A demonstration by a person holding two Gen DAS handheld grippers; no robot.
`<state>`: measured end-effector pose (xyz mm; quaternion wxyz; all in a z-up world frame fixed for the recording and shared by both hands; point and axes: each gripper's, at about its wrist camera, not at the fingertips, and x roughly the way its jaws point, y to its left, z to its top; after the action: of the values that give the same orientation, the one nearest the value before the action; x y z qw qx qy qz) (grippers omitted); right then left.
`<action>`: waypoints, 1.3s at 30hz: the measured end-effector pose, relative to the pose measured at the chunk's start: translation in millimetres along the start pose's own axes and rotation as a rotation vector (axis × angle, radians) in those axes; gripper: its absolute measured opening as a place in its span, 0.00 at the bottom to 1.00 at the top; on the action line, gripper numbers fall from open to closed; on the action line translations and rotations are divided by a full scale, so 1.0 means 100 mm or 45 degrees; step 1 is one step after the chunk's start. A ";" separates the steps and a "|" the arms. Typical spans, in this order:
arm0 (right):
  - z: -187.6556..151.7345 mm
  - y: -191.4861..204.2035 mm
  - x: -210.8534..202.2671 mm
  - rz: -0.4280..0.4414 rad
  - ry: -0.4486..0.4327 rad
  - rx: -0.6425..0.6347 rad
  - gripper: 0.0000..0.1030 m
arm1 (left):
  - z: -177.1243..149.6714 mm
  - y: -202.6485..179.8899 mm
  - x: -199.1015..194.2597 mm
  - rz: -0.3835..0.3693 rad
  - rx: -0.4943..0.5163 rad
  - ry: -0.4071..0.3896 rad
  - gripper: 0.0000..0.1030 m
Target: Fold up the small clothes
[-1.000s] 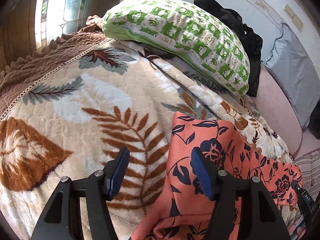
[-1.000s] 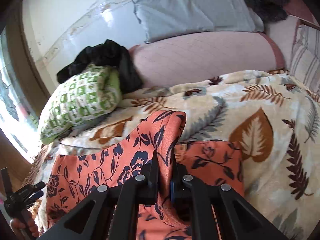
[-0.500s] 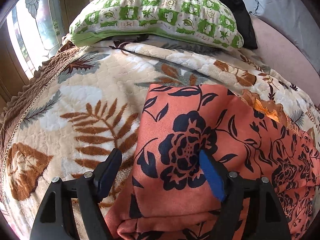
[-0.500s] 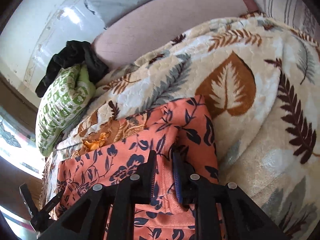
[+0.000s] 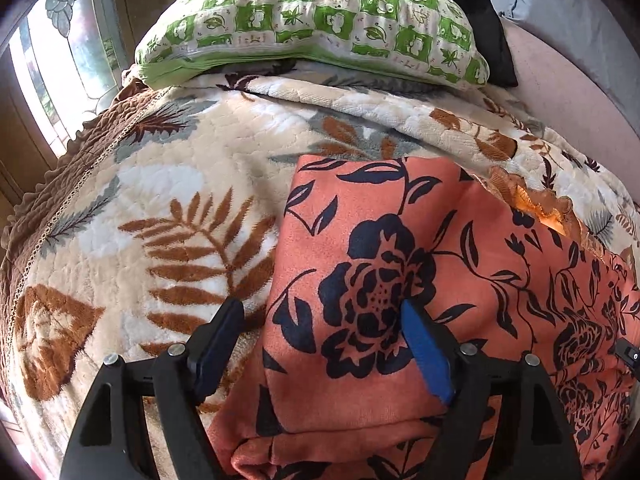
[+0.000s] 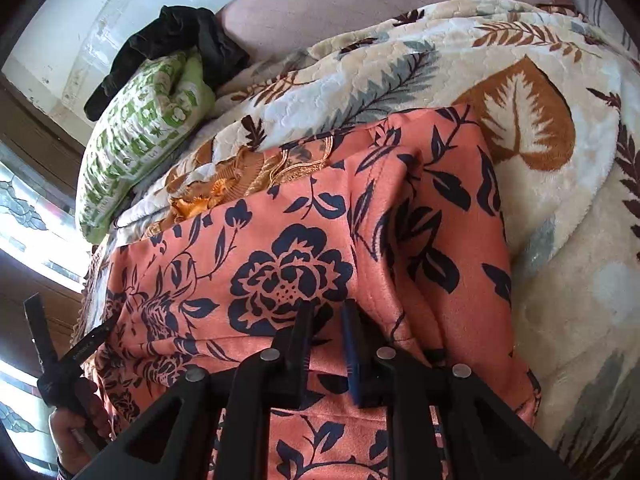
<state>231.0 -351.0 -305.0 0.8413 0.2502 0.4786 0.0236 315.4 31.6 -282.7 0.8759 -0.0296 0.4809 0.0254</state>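
Observation:
An orange garment (image 5: 380, 240) with dark blue flowers lies folded on the leaf-print blanket (image 5: 160, 200). My left gripper (image 5: 320, 306) stands open wide over the garment's left edge. One finger is above the blanket, and the blue-padded one rests on the cloth. In the right wrist view the garment (image 6: 280, 248) spreads under my right gripper (image 6: 328, 305). Its jaws stand a narrow gap apart above the cloth, pressing on nothing. The left gripper (image 6: 72, 356), held in a hand (image 6: 68, 424), shows at the garment's far left corner.
A green-and-white pillow (image 5: 320, 20) lies at the far end of the blanket, with a black cloth (image 6: 172, 44) behind it. A gold embroidered fabric (image 6: 224, 184) peeks from under the garment's far edge. A window (image 5: 60, 60) is to the left, and a pink mattress (image 6: 360, 4) lies beyond.
The lifted fold of the garment has come down flat on the blanket. My right jaws, which were shut on that fold, have parted. My left jaws have spread wider, and both hands have lowered.

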 end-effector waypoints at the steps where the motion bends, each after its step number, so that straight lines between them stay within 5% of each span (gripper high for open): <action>1: 0.02 0.02 -0.02 -0.003 0.006 -0.004 0.18 | 0.01 0.02 -0.03 -0.009 -0.015 -0.015 0.79; 4: 0.04 0.11 -0.12 0.102 -0.057 -0.037 0.18 | 0.01 -0.03 -0.16 -0.062 -0.023 -0.110 0.79; 7: 0.03 0.26 0.02 0.153 0.012 -0.089 0.18 | -0.04 -0.23 -0.21 -0.112 0.062 -0.155 0.79; 9: -0.01 0.33 0.17 0.114 0.092 -0.139 0.19 | -0.11 -0.40 -0.12 -0.064 0.159 -0.120 0.80; 13: 0.07 0.32 0.10 0.076 0.021 -0.158 0.18 | -0.20 -0.56 0.06 0.058 0.277 -0.080 0.85; 17: 0.32 0.04 -0.07 0.006 -0.176 -0.033 0.18 | -0.21 -0.58 0.07 0.076 0.270 -0.086 0.90; 20: 0.41 -0.18 0.13 -0.057 -0.085 0.002 0.19 | -0.23 -0.56 0.14 0.095 0.260 -0.083 0.99; 27: 0.37 0.02 -0.14 0.010 -0.183 -0.024 0.18 | -0.24 -0.50 0.17 0.064 0.210 -0.073 1.00; 32: 0.35 -0.02 -0.02 -0.203 -0.189 -0.055 0.19 | -0.25 -0.51 0.15 0.067 0.205 -0.087 1.00; 34: 0.33 -0.14 0.13 -0.122 -0.114 -0.029 0.19 | -0.26 -0.51 0.15 0.062 0.201 -0.086 1.00; 39: 0.29 -0.04 -0.10 -0.051 -0.147 -0.007 0.19 | -0.20 -0.51 -0.03 0.065 0.224 -0.091 1.00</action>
<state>248.7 -369.1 -286.8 0.8686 0.2391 0.4340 -0.0063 301.0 -20.3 -289.7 0.8907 0.0606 0.4505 0.0062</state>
